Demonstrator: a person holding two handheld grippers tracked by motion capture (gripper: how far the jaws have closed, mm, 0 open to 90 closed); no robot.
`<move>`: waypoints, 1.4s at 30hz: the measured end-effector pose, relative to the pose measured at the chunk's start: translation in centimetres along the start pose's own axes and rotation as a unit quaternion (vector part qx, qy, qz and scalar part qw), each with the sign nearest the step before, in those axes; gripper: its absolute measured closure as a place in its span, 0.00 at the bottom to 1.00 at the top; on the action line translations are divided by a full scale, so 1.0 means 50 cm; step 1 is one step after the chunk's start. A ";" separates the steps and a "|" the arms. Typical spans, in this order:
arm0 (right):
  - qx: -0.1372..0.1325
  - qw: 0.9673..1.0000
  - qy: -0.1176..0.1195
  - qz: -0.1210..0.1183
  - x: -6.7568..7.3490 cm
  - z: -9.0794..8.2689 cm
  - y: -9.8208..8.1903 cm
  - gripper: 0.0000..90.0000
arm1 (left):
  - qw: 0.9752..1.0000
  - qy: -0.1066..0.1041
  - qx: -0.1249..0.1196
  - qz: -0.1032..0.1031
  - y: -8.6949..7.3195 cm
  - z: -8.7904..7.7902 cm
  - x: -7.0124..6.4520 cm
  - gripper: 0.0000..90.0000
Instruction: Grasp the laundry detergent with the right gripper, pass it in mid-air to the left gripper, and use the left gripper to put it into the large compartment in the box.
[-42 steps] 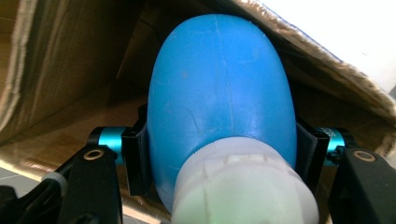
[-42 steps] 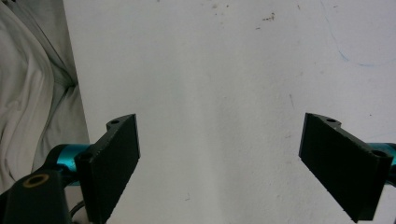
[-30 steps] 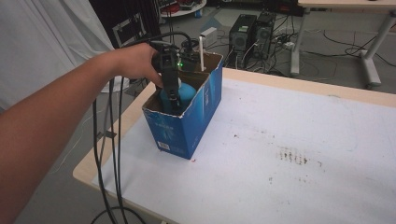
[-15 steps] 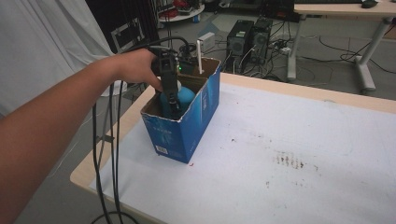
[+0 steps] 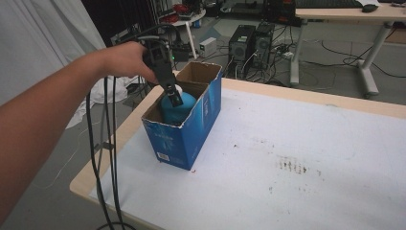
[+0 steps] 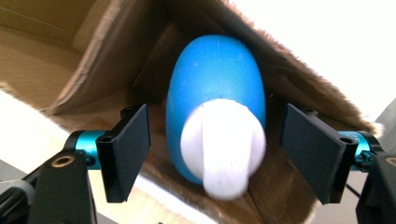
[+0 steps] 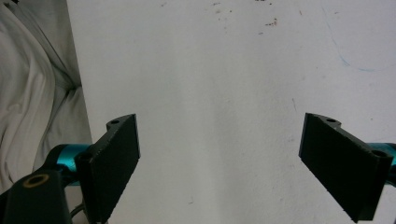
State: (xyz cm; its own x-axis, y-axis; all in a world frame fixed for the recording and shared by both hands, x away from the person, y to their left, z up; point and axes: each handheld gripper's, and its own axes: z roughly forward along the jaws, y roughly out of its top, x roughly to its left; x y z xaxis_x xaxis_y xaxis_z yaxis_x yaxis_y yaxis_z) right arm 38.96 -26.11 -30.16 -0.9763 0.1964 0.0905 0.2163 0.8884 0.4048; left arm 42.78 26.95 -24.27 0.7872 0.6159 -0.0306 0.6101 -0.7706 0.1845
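High view: on the white desk (image 5: 306,158) stands an open blue carton (image 5: 184,132) with a blue-and-white bottle (image 5: 178,106) upright inside. The left hand-held gripper (image 5: 175,99) hangs above it; its jaws, just opening, flank the bottle without touching. The right hand-held gripper (image 7: 219,163) gapes over bare desk.

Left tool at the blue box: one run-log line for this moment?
left tool: jaws just opening, pads clear of blue-and-white bottle | bottle: inside blue cardboard box | right tool: open over white tabletop
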 end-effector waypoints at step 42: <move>-0.048 0.998 -0.035 -0.024 0.042 -0.050 -0.012 0.13 | 0.991 0.050 -0.101 0.070 0.142 -0.110 -0.159 0.06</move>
State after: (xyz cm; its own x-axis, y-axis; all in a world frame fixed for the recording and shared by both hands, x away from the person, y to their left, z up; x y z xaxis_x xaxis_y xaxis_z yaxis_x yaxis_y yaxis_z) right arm 36.77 -27.26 -27.92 -0.9826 0.1857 0.0065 0.1646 0.8539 0.4937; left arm 40.38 17.50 -17.33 0.8440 0.5261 0.1040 0.4572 -0.8073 0.3733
